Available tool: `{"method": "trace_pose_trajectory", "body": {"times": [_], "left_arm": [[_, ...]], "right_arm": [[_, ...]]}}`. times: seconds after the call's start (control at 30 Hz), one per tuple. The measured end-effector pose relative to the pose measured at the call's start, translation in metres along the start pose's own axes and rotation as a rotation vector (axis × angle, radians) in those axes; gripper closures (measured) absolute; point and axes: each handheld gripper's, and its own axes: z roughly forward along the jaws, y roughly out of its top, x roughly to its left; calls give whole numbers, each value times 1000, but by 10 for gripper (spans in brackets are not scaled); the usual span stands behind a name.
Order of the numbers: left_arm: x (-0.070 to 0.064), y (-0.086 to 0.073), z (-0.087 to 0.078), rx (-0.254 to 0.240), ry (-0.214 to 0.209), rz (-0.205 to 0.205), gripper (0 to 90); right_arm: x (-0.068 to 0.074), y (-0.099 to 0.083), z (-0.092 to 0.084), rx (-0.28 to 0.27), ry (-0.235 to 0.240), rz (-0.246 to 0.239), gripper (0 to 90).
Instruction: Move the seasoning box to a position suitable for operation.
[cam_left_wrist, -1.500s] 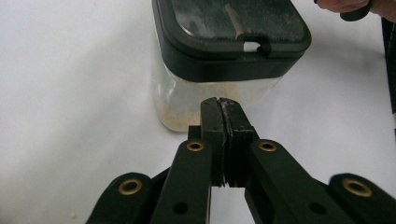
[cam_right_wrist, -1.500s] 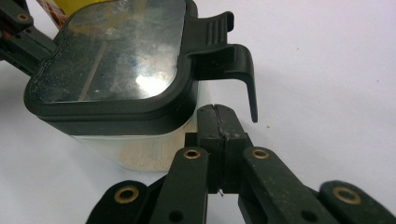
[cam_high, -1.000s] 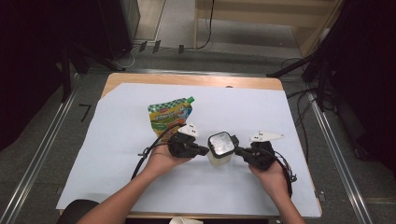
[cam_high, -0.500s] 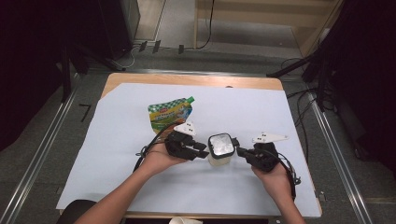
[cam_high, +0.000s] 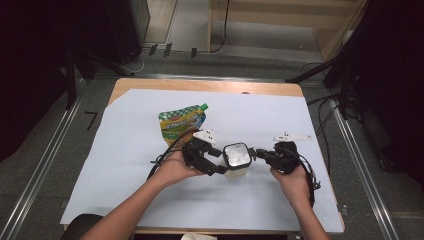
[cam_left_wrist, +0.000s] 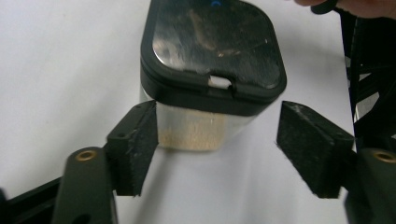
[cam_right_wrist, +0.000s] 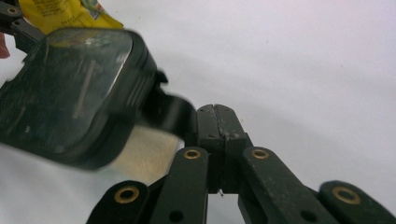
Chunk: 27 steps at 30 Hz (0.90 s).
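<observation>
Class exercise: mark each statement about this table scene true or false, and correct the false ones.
1. The container has a black lid. True.
2. The left hand-held gripper clamps the container. False: its jaws have just been opening and stand apart on either side of it.
3. The right hand-held gripper is shut. True.
4. The green-and-yellow pouch lies inside the container. False: it lies on the white sheet behind it.
</observation>
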Motion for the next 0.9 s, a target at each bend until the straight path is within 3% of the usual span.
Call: {"method": "trace_pose_trajectory", "body": {"times": [0.1,0.23,0.5,0.8,0.9], "left_arm": [[-3,0,3,-9,5,22,187],[-4,2,7,-26,18,38,141],[-1,8,22,-10,38,46,141],[-4,11,26,-17,68,71,142],[-6,13,25,-7,86,96,150]], "right_arm": [[-2,6,8,16,8,-6,900],[-4,5,9,26,17,-7,900],[-3,3,8,22,13,-17,900],[-4,-1,9,25,10,-12,900],[-4,-2,9,29,12,-8,900]]}}
